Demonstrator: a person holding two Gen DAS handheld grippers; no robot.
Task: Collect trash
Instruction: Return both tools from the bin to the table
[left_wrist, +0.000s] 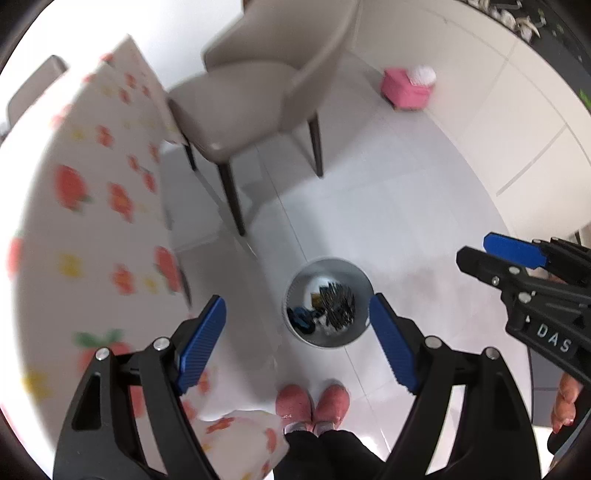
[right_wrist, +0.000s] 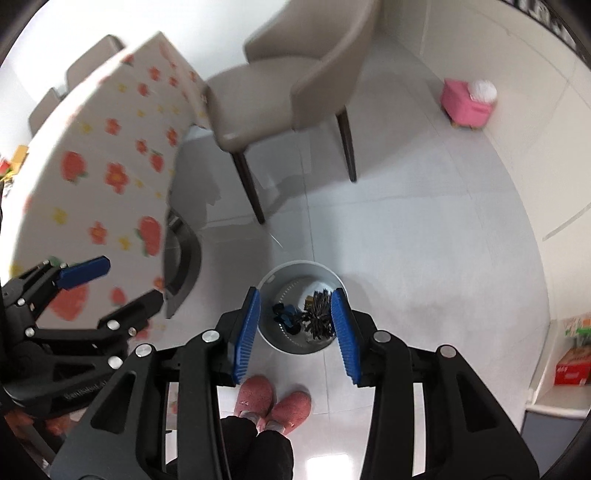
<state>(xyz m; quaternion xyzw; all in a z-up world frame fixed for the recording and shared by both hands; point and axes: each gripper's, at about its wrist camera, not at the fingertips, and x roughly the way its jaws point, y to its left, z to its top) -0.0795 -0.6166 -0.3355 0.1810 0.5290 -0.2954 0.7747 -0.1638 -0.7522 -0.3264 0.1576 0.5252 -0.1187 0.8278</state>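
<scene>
We hold both grippers above the bin (right_wrist: 300, 314), empty and spread; trash already lies inside it. The right gripper (right_wrist: 295, 330) hangs directly over it, the left gripper (left_wrist: 297, 341) just beside.

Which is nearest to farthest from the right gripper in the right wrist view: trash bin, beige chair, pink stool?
From the right gripper:
1. Trash bin, on the floor straight below, framed between the open fingers.
2. Beige chair, farther ahead, beside the floral table.
3. Pink stool, farthest, off to the right by the wall.
</scene>
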